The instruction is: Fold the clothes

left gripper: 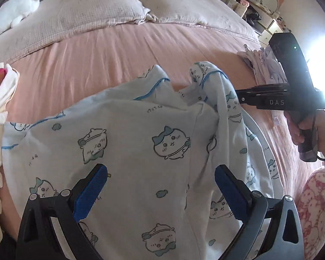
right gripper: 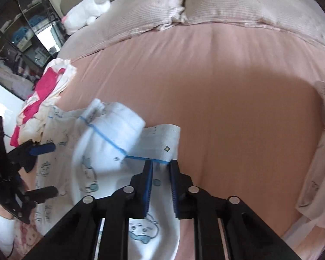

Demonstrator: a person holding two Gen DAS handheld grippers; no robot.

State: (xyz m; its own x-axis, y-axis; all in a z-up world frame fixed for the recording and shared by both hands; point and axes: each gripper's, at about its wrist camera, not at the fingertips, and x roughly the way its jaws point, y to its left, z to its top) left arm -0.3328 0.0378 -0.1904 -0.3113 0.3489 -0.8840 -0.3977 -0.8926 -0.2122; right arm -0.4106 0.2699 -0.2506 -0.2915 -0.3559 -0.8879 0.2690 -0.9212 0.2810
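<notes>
A pale blue pyjama garment (left gripper: 140,134) printed with cartoon animals and trimmed in blue piping lies rumpled on the pink bed sheet (left gripper: 110,52). My left gripper (left gripper: 161,186) hovers over its middle, open, the blue pads wide apart with only cloth below them. In the left wrist view, my right gripper (left gripper: 238,96) reaches in from the right, held by a hand, and pinches a raised fold. In the right wrist view the right gripper (right gripper: 161,166) is shut on the garment (right gripper: 110,143) at its piped edge, and the left gripper (right gripper: 43,170) stands open at the left.
Two pillows (left gripper: 80,15) lie along the headboard, with a white plush toy (right gripper: 86,10) beside them. A heap of white and pink clothes (right gripper: 43,93) sits at the bed's left edge. Pale clothes (right gripper: 320,151) lie at the right edge. Shelves (right gripper: 21,43) stand beyond the bed.
</notes>
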